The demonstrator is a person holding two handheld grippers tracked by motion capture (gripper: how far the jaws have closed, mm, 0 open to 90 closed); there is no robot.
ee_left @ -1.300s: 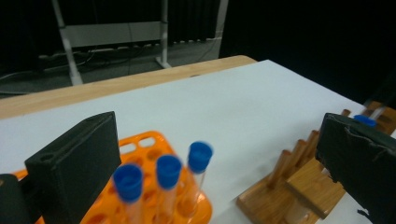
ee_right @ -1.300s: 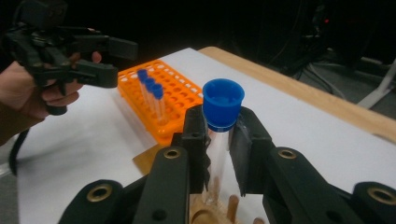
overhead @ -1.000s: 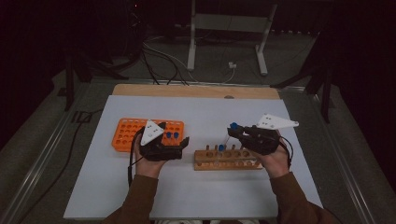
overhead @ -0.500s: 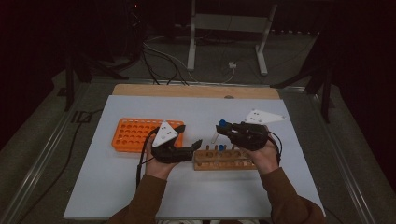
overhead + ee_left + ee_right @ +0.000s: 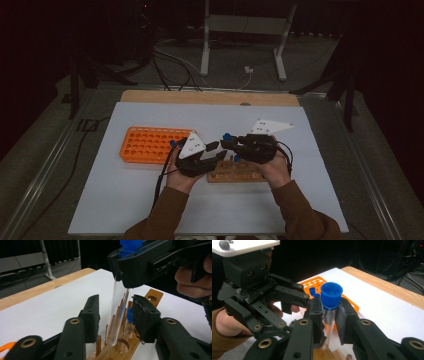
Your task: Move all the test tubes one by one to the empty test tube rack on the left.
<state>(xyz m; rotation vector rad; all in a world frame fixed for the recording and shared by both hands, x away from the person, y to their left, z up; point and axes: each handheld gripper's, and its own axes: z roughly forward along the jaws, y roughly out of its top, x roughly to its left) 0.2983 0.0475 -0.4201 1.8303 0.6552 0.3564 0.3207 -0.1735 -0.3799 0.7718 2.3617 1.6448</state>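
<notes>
The right gripper (image 5: 328,322) stays clamped under the blue cap of the test tube (image 5: 117,315), hanging it over the wooden rack (image 5: 235,172). The left gripper (image 5: 115,315) has moved in from the orange rack (image 5: 150,145), and its jaws have just been closing around the glass (pads not yet touching), so a handover looks near.

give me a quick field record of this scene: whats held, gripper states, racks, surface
held item: clear test tube with blue cap
right gripper: shut on the tube just under the cap
left gripper: jaws have just been closing around the tube's lower part, pads not yet touching it
wooden rack: under both grippers, another blue-capped tube standing in it
orange rack: to the left on the table
surface: white sheet
</notes>
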